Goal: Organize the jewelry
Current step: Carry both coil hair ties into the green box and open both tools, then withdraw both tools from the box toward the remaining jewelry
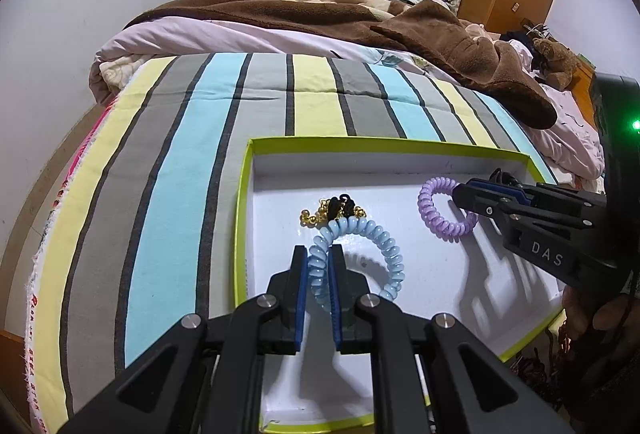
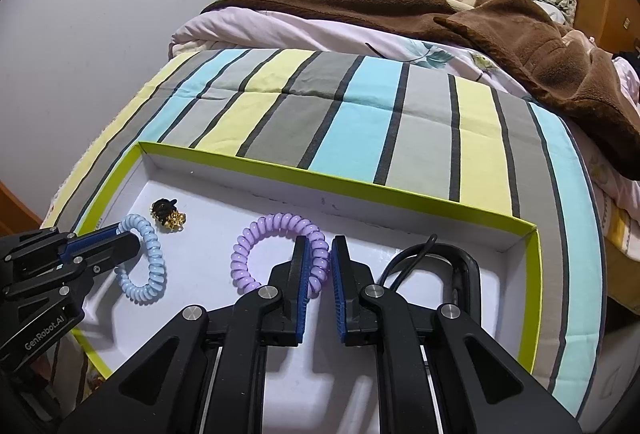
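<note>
Setting: I am working over a shallow white cardboard tray with a lime-green rim (image 1: 241,234), which rests on a bedspread striped in blue, yellow and grey (image 1: 160,161); a rumpled brown fleece blanket (image 1: 328,17) lies further up the bed.

Left gripper: my left gripper (image 1: 319,262) holds the pale blue plastic spiral hair tie (image 1: 384,238) between its blue pads, which sit against the coil on both sides. The rest of the loop hangs free just above or on the tray floor; I cannot tell which.

Right gripper: my right gripper (image 2: 319,254) has its jaws slightly parted. The lilac plastic spiral hair tie (image 2: 248,254) lies on the tray floor with one part of its loop between the pads; it touches the left pad, while a gap shows at the right pad.

Other jewelry: a small heap of gold beads tangled with a black clip (image 2: 167,214) sits on the tray floor near the far left corner, just beyond the blue tie.

Also in tray: a black cord with a curved black holder (image 2: 460,266) lies at the right end, beside my right gripper.
</note>
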`<action>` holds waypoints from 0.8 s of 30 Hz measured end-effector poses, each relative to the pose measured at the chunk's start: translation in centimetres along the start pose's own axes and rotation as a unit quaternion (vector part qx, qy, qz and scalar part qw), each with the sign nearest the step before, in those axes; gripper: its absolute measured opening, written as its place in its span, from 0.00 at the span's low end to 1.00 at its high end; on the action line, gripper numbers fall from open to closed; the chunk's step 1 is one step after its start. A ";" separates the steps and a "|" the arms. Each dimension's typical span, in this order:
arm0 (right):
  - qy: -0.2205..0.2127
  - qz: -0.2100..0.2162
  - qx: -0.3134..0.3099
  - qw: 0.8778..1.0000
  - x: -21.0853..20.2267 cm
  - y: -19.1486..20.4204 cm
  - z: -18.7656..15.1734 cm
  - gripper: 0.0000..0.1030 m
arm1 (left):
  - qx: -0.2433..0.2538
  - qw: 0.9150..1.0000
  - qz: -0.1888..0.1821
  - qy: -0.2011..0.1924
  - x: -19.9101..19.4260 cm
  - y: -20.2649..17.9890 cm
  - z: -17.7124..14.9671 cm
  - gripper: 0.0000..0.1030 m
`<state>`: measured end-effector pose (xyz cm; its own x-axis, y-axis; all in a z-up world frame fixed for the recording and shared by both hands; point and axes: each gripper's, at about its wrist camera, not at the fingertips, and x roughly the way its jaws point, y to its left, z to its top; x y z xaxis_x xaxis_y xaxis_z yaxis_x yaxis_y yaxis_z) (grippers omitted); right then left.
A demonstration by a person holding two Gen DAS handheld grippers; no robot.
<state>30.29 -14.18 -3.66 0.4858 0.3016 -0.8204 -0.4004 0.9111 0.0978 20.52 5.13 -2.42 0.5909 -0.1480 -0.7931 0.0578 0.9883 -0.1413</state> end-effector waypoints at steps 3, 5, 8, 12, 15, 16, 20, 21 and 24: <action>-0.001 -0.001 -0.001 1.000 0.0 0.0 0.0 0.16 | 0.000 1.000 -0.003 0.000 0.0 0.0 0.0 0.14; -0.001 -0.002 0.001 1.000 -0.1 -0.1 0.0 0.16 | 0.000 1.000 -0.003 0.001 0.0 -0.1 0.0 0.15; -0.001 -0.003 0.001 1.000 -0.1 -0.1 0.0 0.16 | 0.000 1.000 -0.004 0.001 0.0 -0.1 0.0 0.16; -0.010 0.001 0.004 1.000 -0.4 -0.1 0.0 0.16 | -0.003 1.000 -0.005 -0.003 -0.2 0.0 0.0 0.21; -0.017 0.003 0.004 1.000 -0.9 -0.1 0.0 0.19 | -0.007 1.000 -0.008 -0.013 -0.9 0.1 0.1 0.38; -0.019 0.004 0.004 1.000 -1.2 0.0 0.0 0.21 | -0.007 1.000 -0.008 -0.018 -1.2 0.1 0.1 0.38; -0.031 0.008 0.005 0.999 -2.3 0.1 -0.1 0.37 | -0.007 1.000 -0.012 -0.027 -2.4 0.0 0.0 0.38; -0.035 0.010 0.005 0.999 -2.7 0.2 -0.2 0.37 | -0.008 0.999 -0.015 -0.030 -2.8 0.0 0.0 0.39; -0.047 0.013 0.004 0.999 -4.2 0.5 -0.7 0.37 | -0.008 0.999 -0.021 -0.041 -4.2 -0.2 -0.4 0.40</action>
<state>27.52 -15.19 -0.49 0.5470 0.3492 -0.7608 -0.4073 0.9050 0.1226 17.72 5.50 0.70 0.6523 -0.1842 -0.7352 0.0703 0.9805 -0.1832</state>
